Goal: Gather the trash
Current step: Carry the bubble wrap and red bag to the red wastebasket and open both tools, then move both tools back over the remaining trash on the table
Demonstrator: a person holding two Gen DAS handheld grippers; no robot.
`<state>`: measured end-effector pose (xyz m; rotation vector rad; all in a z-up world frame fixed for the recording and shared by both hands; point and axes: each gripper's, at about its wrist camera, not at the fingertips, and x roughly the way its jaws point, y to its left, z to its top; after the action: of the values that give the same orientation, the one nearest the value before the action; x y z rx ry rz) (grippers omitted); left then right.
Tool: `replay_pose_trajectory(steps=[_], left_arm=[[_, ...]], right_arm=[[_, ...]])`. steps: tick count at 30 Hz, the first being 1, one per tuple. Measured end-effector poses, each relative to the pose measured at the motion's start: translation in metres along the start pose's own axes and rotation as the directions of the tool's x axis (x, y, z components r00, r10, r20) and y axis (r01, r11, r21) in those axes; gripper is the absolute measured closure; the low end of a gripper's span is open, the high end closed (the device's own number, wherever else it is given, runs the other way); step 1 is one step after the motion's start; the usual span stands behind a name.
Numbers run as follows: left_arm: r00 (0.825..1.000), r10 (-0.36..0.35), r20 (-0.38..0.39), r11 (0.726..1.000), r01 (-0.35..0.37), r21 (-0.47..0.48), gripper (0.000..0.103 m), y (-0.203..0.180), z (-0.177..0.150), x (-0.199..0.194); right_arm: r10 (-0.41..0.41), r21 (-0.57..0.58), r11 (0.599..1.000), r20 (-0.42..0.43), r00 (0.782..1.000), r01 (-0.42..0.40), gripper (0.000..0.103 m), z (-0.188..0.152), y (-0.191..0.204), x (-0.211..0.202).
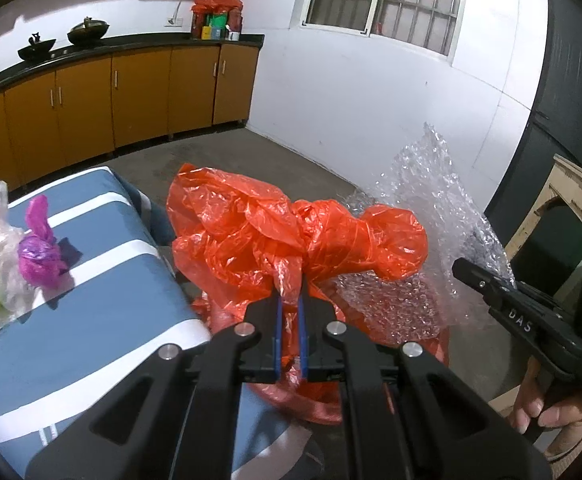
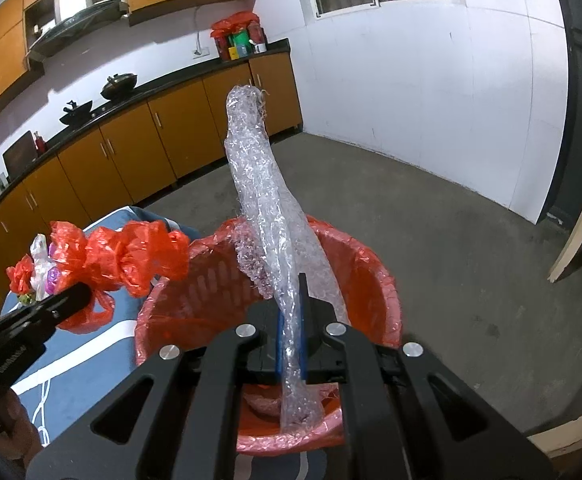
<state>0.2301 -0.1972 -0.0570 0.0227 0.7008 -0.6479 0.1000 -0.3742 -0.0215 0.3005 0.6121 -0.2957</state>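
Pinching crinkly red plastic bag point(image 1: 291, 236) (left tongs point(image 1: 290, 300)); right tongs point(image 2: 291, 312) clamp bubble wrap point(image 2: 263, 184).

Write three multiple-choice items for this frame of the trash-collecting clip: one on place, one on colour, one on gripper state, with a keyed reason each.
1. Where is the bubble wrap held by the right gripper?
A. Flat on the counter
B. Over the red-lined bin
C. On the floor by the window

2. What colour is the crumpled bag in the left gripper?
A. Red
B. Green
C. Black

3. How do the left gripper's jaws stand?
A. Wide open, empty
B. Shut on the bag
C. Out of view

Answers:
1 B: the wrap rises above the bin rim.
2 A: the plastic is bright red-orange.
3 B: the blue pads pinch red plastic.
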Motion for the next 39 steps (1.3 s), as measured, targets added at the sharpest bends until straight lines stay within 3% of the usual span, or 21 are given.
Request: replay_pose_trajectory(steps=[4,8,19,27,34,39], left_arm=[[1.0,-0.014,-0.017,1.0,0.014,0.0,0.094,-0.004,0.001,0.009],[0.999,-0.018,-0.03,1.0,0.019,0.003,0.088,-0.005,-0.001,0.015],[0.999,0.037,-0.023,0.999,-0.037,-0.007,0.073,0.009,-0.009,0.007],[0.99,0.139,0.011,0.99,-0.139,-0.038,0.058,0.038,-0.02,-0.019],[0.96,0.271,0.062,0.961,-0.266,-0.08,0.047,0.083,-0.031,-0.058],[0.921,0.381,0.081,0.92,-0.37,-0.129,0.043,0.126,-0.045,-0.088]], right_arm=[[0.008,0.002,1.0,0.002,1.0,-0.008,0.095,0.001,-0.003,0.001],[0.017,0.011,1.0,0.011,1.0,-0.017,0.065,-0.001,-0.006,-0.002],[0.008,-0.011,1.0,0.009,1.0,-0.007,0.065,-0.002,-0.003,-0.001],[0.026,-0.078,0.997,0.016,1.0,-0.024,0.065,-0.002,0.024,-0.001],[0.089,-0.137,0.987,0.003,0.996,-0.088,0.065,-0.002,0.065,0.006],[0.154,-0.194,0.969,-0.015,0.988,-0.154,0.065,-0.004,0.112,0.014]])
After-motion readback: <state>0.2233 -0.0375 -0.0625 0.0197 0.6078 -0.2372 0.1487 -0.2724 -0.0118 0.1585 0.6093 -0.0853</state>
